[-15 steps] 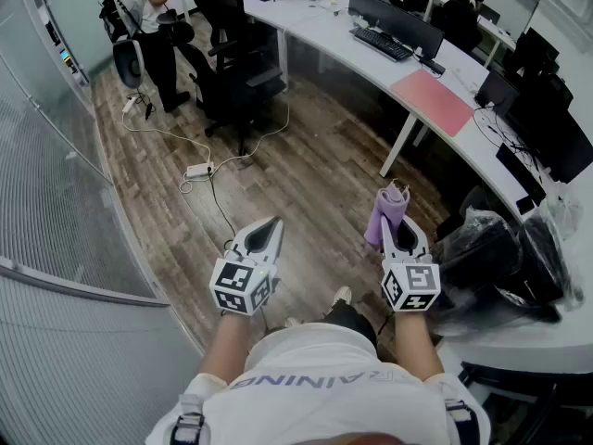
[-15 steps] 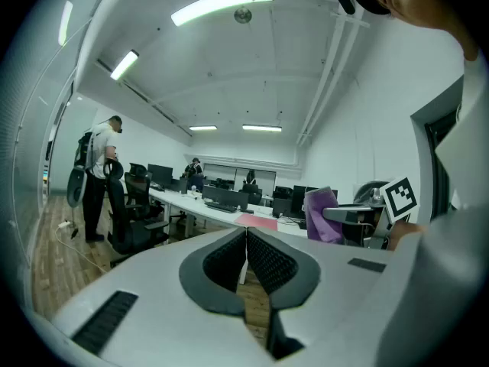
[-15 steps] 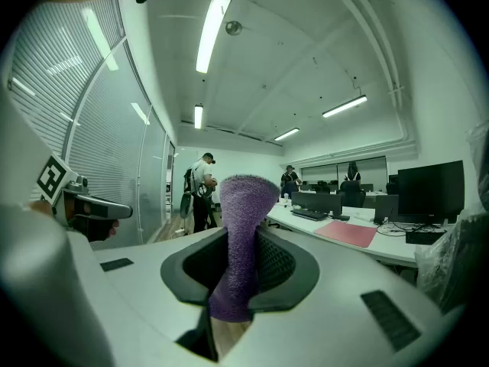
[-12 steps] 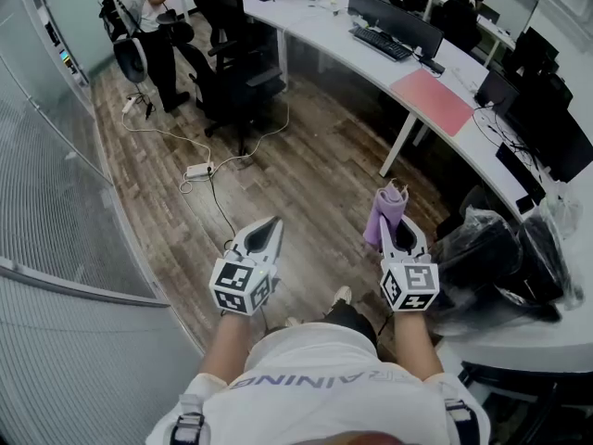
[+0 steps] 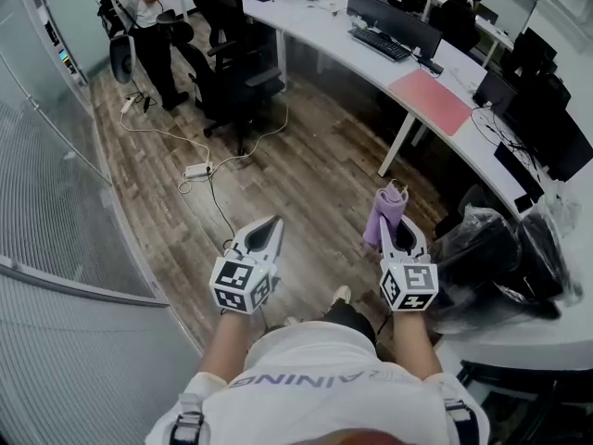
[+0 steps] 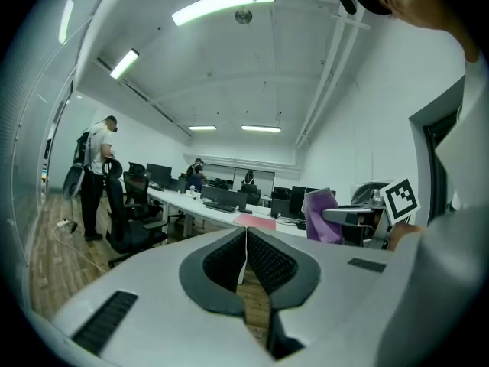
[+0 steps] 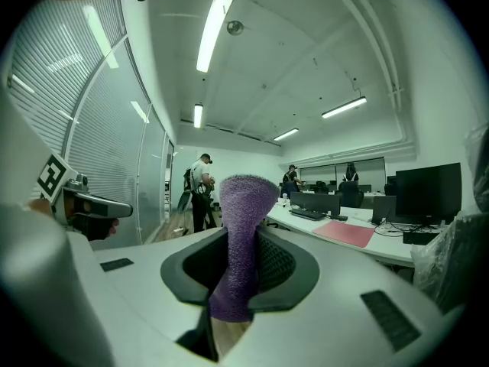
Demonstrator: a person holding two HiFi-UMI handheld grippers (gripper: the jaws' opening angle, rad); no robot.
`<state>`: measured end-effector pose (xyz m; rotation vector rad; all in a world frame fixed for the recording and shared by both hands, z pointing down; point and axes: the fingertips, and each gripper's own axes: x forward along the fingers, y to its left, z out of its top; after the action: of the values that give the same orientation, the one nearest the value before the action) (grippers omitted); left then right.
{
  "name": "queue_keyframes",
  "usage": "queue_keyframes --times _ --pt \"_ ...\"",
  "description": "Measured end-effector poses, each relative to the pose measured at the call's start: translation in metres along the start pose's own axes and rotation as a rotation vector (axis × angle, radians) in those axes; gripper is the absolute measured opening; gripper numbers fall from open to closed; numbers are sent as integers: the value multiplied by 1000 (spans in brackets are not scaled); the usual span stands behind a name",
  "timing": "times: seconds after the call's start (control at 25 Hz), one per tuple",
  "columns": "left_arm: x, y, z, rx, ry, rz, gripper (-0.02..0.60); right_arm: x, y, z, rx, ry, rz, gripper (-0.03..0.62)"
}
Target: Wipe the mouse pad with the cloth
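Observation:
The pink mouse pad lies on the long white desk, far ahead and to the right of both grippers. A purple cloth sticks up from my right gripper, which is shut on it above the wooden floor. In the right gripper view the cloth stands between the jaws, and the mouse pad shows beyond on the right. My left gripper is shut and holds nothing; its jaws meet in the left gripper view. That view also shows the cloth at right.
Black office chairs stand by the desk. A power strip with cable lies on the floor. Plastic-wrapped black bags sit at right. A person stands at back left. A glass wall runs along the left.
Both grippers stay nearly where they were. The person at the back left has shifted a chair a little.

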<state>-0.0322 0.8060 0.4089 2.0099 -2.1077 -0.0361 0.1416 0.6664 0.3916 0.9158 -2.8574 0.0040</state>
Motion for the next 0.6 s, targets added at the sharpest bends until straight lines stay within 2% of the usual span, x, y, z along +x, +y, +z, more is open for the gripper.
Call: queue_keyframes --times 0.2,0.6 --pt "-2 -3 1 1 1 -6 32 -3 -1 2 70 -23 18 101" --pt "10 7 -7 -27 17 -5 32 13 -3 -9 56 24 25 101"
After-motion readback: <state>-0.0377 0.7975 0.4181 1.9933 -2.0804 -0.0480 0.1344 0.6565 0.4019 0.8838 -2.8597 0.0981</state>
